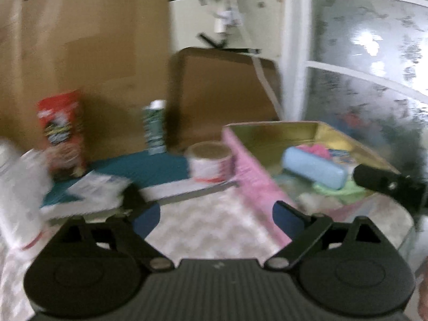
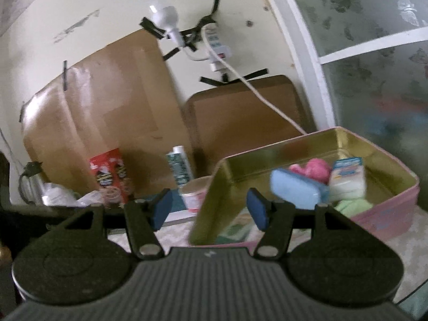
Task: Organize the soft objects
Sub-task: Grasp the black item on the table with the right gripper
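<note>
Soft things, a blue pouch (image 2: 295,191), a pink fluffy lump (image 2: 317,169) and a green cloth (image 2: 353,204), lie in the open pink tin (image 2: 385,211) at the right of the worktop (image 1: 203,230). Nearer, the left gripper (image 1: 216,215) and the right gripper (image 2: 210,208) both stand with fingers apart and nothing between them. Farther left stand a small tub (image 1: 210,163), a green can (image 1: 153,128) and a red snack box (image 1: 62,131) against brown cardboard (image 1: 88,53).

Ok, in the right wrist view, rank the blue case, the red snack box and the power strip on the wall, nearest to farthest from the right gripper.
1. Blue case, in the tin, right of the right gripper.
2. Red snack box, back left on the table.
3. Power strip, high on the wall.
</note>
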`<move>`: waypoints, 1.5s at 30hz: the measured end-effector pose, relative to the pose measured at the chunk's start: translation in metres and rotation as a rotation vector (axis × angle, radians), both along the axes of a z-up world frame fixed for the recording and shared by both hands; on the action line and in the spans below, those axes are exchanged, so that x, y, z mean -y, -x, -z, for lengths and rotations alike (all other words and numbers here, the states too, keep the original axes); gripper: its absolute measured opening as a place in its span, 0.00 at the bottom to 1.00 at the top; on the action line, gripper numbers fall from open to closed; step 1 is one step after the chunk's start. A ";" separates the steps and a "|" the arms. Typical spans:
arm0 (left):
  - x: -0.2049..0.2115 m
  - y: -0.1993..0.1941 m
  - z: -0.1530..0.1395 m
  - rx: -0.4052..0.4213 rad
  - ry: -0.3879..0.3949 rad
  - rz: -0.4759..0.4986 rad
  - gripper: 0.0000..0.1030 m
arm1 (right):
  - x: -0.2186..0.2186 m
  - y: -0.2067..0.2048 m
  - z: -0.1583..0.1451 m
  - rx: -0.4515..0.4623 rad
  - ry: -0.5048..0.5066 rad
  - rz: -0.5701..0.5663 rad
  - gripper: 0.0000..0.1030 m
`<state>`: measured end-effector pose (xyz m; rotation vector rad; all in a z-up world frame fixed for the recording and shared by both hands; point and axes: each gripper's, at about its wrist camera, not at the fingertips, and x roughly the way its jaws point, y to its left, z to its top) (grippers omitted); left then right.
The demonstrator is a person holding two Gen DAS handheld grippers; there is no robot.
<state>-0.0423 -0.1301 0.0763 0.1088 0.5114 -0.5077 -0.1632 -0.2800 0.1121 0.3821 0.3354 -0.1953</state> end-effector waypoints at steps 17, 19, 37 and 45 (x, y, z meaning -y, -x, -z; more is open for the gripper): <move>-0.140 -0.037 0.054 -0.077 -0.036 -0.382 1.00 | -0.096 -0.069 0.027 -0.142 0.040 -0.307 0.65; -0.150 -0.041 0.061 -0.094 -0.033 -0.407 1.00 | -0.105 -0.075 0.032 -0.160 0.045 -0.331 0.65; -0.178 -0.045 0.077 -0.085 0.053 -0.433 1.00 | -0.137 -0.112 0.060 -0.275 0.042 -0.384 0.65; -0.185 -0.043 0.075 -0.073 0.104 -0.432 1.00 | -0.138 -0.152 0.066 -0.274 0.107 -0.388 0.65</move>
